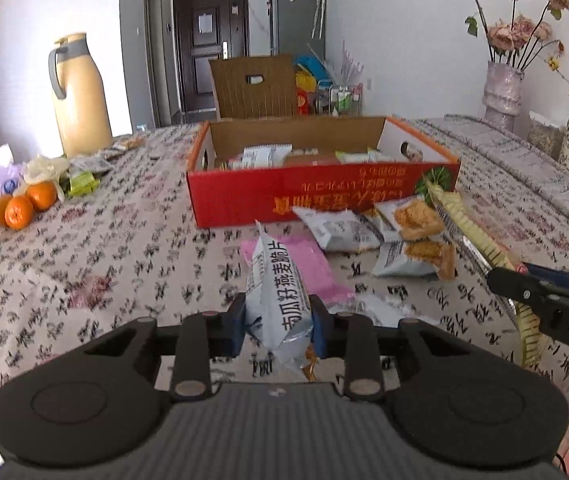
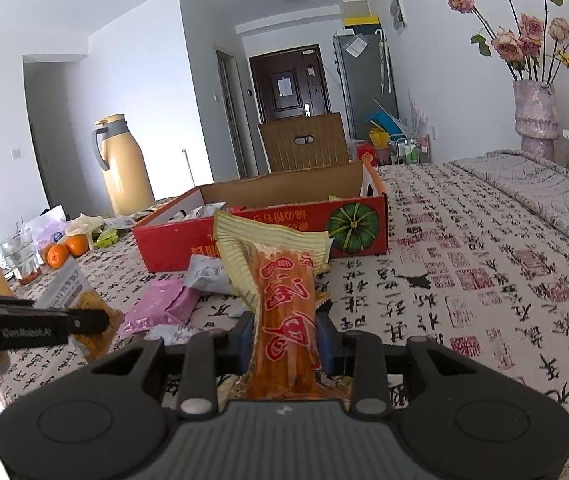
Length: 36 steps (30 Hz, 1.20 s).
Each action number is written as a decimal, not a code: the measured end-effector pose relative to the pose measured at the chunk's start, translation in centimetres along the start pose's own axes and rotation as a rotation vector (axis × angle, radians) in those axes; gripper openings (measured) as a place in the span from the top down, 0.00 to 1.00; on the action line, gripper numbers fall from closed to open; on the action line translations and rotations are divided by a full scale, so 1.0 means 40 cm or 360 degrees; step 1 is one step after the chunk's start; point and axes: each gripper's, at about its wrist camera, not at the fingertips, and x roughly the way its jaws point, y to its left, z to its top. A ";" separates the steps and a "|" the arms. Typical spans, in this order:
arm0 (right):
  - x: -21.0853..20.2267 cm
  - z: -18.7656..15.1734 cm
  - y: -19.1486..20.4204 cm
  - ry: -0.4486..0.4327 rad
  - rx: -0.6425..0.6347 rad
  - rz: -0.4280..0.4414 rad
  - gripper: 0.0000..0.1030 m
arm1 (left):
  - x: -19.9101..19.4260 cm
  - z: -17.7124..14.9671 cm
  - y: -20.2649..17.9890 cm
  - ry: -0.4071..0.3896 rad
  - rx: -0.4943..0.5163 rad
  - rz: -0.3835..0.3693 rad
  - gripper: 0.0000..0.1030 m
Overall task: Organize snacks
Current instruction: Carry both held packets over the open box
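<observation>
My left gripper [image 1: 278, 320] is shut on a white oat-crisp packet [image 1: 274, 280], which stands upright between the blue pads above the tablecloth. My right gripper [image 2: 286, 338] is shut on a long orange snack packet with a yellow striped top [image 2: 280, 280]. In the left wrist view this packet [image 1: 456, 220] slants in from the right. An open red cardboard box [image 1: 244, 200] sits just beyond, with several packets inside. In front of it lie a pink packet [image 1: 316, 264], a white packet [image 1: 340, 228] and two biscuit packets [image 1: 416, 216].
A yellow thermos jug [image 1: 80, 96], oranges [image 1: 20, 208] and small wrappers [image 1: 82, 182] sit at the table's left. A vase of dried roses [image 1: 502, 92] stands at the far right. A chair back [image 1: 252, 84] rises behind the box. A glass [image 2: 20, 256] stands at the left.
</observation>
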 end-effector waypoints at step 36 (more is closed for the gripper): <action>0.264 0.296 -0.034 -0.0281 -0.0183 -0.0091 0.69 | 0.215 0.332 -0.029 -0.0270 0.0065 0.0023 0.69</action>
